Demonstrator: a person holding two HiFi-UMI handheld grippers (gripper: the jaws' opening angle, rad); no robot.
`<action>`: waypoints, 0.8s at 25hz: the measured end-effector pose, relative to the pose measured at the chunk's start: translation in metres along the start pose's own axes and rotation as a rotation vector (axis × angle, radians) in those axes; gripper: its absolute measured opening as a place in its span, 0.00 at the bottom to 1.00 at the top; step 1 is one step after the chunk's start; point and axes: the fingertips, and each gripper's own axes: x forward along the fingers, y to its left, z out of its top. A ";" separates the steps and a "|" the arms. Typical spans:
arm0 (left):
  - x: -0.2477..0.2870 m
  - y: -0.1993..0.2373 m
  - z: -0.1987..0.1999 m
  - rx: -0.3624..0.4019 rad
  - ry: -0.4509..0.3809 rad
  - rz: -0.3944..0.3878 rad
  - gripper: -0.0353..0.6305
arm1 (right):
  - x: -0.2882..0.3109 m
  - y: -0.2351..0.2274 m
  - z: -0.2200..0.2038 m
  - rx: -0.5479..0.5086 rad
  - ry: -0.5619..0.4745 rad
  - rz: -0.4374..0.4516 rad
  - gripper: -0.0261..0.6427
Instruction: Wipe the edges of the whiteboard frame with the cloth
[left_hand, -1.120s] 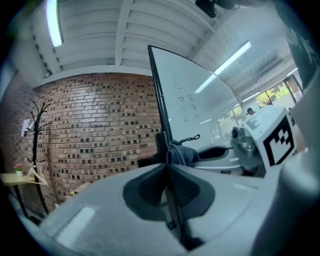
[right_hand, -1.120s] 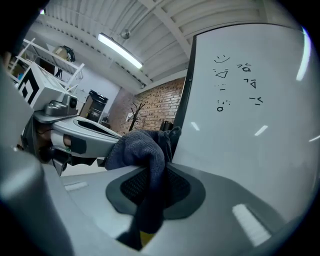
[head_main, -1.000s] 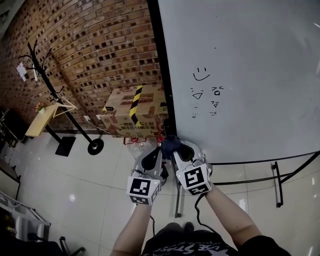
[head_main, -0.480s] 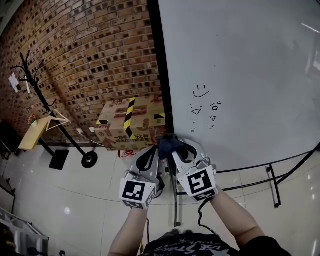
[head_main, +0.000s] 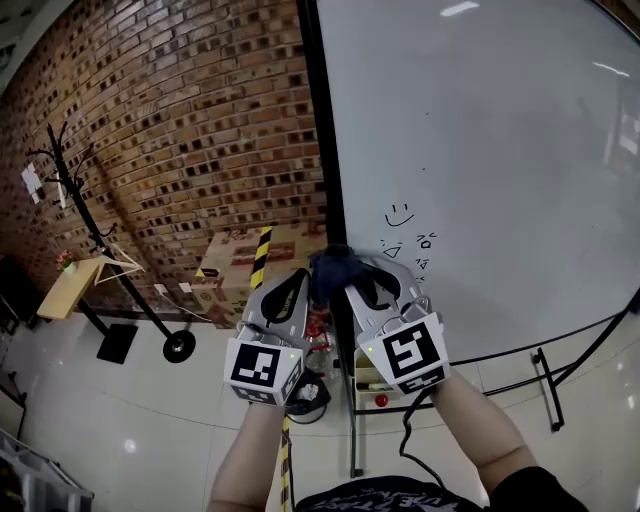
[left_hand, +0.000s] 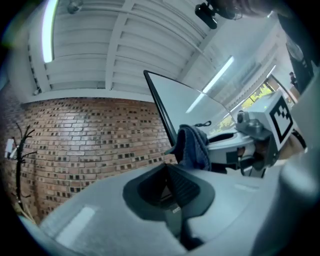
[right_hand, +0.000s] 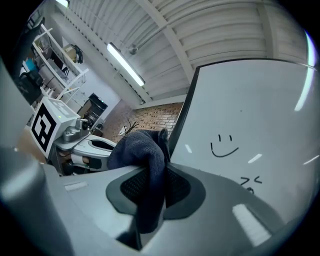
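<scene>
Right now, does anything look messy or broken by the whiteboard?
Nothing broken or spilled. The only oddity is a black smiley doodle with scribbles on the white whiteboard, beside the dark blue cloth that the right gripper holds at the black frame edge.

Item 1: dark blue terry cloth (head_main: 328, 268), bunched and crumpled, centre of head view. Pinched between closed jaws of right gripper (head_main: 365, 272); loose end hangs down past pads.

Item 2: black whiteboard frame (head_main: 320, 130), left vertical edge, running from top centre down to mid-frame, slightly slanted. Cloth's upper bulge sits against its lower stretch.
</scene>
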 end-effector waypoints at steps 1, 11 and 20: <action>0.003 0.004 0.004 0.009 -0.008 0.002 0.05 | 0.002 -0.004 0.005 -0.006 -0.010 -0.004 0.12; 0.036 0.034 0.061 0.113 -0.105 -0.006 0.05 | 0.020 -0.045 0.072 -0.086 -0.112 -0.032 0.12; 0.052 0.058 0.119 0.159 -0.207 -0.007 0.05 | 0.034 -0.064 0.118 -0.170 -0.162 -0.079 0.13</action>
